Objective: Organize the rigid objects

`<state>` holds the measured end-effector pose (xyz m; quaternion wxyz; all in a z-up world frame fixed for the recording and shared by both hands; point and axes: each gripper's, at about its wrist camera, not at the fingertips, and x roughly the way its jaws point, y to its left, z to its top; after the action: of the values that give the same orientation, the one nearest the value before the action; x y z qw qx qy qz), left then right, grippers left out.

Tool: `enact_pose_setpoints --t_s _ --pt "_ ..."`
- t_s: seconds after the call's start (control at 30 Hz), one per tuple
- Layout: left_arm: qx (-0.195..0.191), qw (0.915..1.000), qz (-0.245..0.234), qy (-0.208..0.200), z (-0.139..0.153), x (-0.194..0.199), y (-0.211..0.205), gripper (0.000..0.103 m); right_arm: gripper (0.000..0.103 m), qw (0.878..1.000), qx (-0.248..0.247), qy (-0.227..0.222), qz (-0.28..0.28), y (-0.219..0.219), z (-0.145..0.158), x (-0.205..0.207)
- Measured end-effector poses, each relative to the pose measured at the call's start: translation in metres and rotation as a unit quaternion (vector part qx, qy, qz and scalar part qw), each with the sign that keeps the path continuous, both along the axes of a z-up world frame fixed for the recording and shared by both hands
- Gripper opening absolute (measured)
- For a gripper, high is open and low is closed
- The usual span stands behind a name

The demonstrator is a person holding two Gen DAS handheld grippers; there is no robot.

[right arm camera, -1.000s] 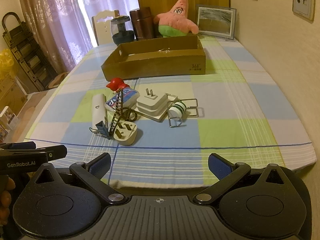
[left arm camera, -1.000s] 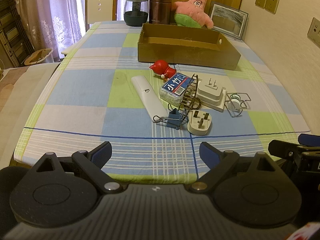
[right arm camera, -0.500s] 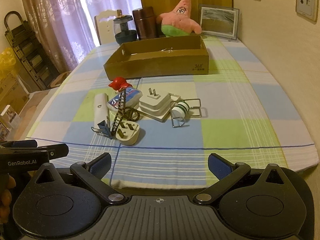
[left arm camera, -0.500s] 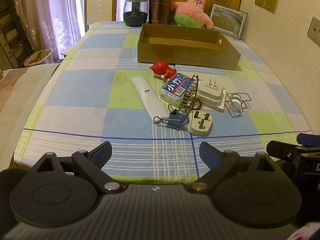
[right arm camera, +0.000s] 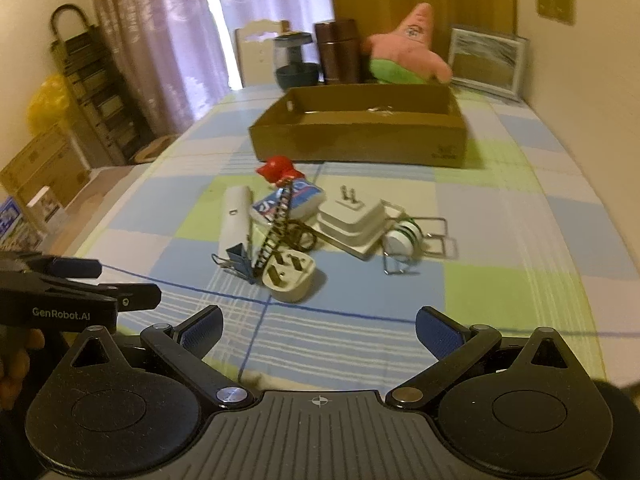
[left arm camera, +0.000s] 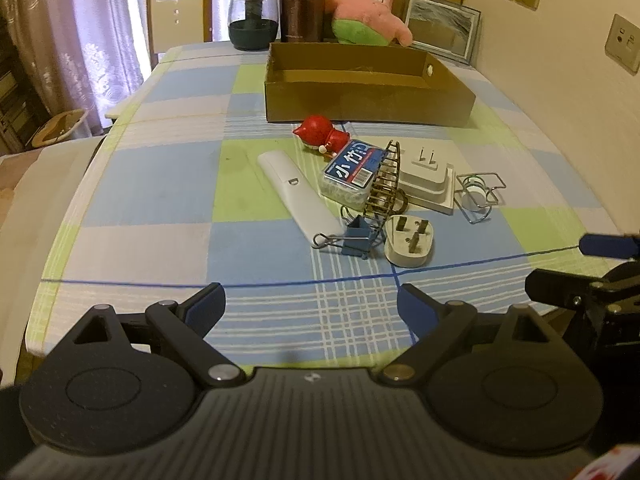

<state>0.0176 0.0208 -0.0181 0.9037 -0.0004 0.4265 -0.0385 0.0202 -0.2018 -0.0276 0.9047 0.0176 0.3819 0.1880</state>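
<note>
While both tools are hovering over the near edge of the counter (left arm camera: 168,184), the left hand-held gripper (left arm camera: 311,305) is holding its blue-padded fingers wide apart with nothing between them, and the right hand-held gripper (right arm camera: 318,326) is likewise standing spread and empty. Each one is showing at the edge of the other's view, and part of a hand (right arm camera: 14,360) is gripping the left tool's handle.

A cluster of small rigid items is lying in the middle of the checked cloth, well ahead of both tools. A white remote (left arm camera: 298,196) is lying at the cluster's left, just beside a clear box with a blue label (left arm camera: 354,170). A red figurine (left arm camera: 320,136) is lying behind that box, nearest the cardboard tray (left arm camera: 368,98), which is sitting farther back with no item plainly visible inside. A small bronze ladder (left arm camera: 386,184) is leaning across the box's right end. A white charger (left arm camera: 424,172) is resting prongs-up on a white square base, with a wire holder (left arm camera: 478,196) containing a small white roll just to its right. At the front, a blue binder clip (left arm camera: 354,236) is sitting just beside a beige three-pin plug (left arm camera: 410,240).

Behind the tray, a dark jar (left arm camera: 253,16), a brown flask (left arm camera: 301,10), a pink star plush (left arm camera: 370,10) and a framed picture (left arm camera: 440,28) are standing along the far end
</note>
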Motion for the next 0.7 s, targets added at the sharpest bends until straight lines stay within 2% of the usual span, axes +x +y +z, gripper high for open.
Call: enact_pose_setpoints --t_s 0.2,0.37,0.5,0.7 --pt "0.009 0.9993 -0.035 -0.009 -0.001 0.017 0.007 0.089 0.100 0.999 -0.007 -0.005 0.040 0.009 -0.010 0.016" --pt "0.026 0.9963 -0.079 -0.021 -0.003 0.034 0.008 0.089 0.094 0.996 -0.021 -0.001 0.082 0.018 -0.021 0.033" --pt "0.031 0.9911 -0.126 -0.029 -0.007 0.046 0.011 0.087 0.090 0.992 -0.032 -0.004 0.118 0.027 -0.030 0.048" --pt "0.053 0.9782 -0.198 -0.031 -0.020 0.062 0.011 0.080 0.082 0.984 -0.055 -0.012 0.170 0.039 -0.044 0.070"
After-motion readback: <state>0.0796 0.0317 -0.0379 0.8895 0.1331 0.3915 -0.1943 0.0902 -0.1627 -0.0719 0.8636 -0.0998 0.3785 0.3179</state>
